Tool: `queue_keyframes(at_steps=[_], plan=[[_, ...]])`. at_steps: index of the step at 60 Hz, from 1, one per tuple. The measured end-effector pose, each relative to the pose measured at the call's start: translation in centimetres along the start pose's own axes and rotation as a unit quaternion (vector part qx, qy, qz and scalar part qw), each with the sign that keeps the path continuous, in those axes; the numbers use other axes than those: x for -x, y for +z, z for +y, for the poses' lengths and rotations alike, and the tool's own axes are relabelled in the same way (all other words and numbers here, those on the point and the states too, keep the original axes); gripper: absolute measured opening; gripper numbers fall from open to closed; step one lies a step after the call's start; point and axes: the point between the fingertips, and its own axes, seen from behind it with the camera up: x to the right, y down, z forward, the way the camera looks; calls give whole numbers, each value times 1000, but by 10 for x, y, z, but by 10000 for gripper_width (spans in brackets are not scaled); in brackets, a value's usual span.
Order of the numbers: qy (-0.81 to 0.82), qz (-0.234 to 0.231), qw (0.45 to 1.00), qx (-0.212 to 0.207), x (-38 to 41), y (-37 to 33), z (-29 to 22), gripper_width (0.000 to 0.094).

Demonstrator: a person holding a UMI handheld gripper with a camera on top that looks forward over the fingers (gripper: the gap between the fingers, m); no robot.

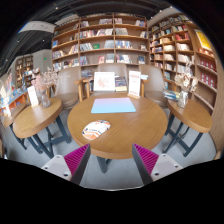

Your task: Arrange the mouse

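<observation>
A white mouse [96,129] with dark markings lies on the round wooden table [130,128], near its front left edge. A light blue mouse mat [112,105] lies flat at the table's middle, beyond the mouse. My gripper [112,160] is held off the table's near edge, above the floor. Its fingers with magenta pads [76,157] stand wide apart and hold nothing. The mouse is ahead of the left finger, well clear of it.
Upright cards and signs [105,81] stand at the table's far side. Another wooden table [35,115] is at the left and one [195,110] at the right, with chairs around. Bookshelves [110,35] line the back walls.
</observation>
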Motion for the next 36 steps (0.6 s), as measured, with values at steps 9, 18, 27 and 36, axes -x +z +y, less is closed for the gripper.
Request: queue_keyframes(at_steps=[9, 18, 27, 36], plan=[[-12, -15, 1000, 13, 36, 18, 11, 857], [-13, -23, 999, 25, 67, 37, 18, 857], [-23, -20, 999, 32, 82, 68, 24, 854], [-22, -12, 999, 37, 89, 102, 24, 855]])
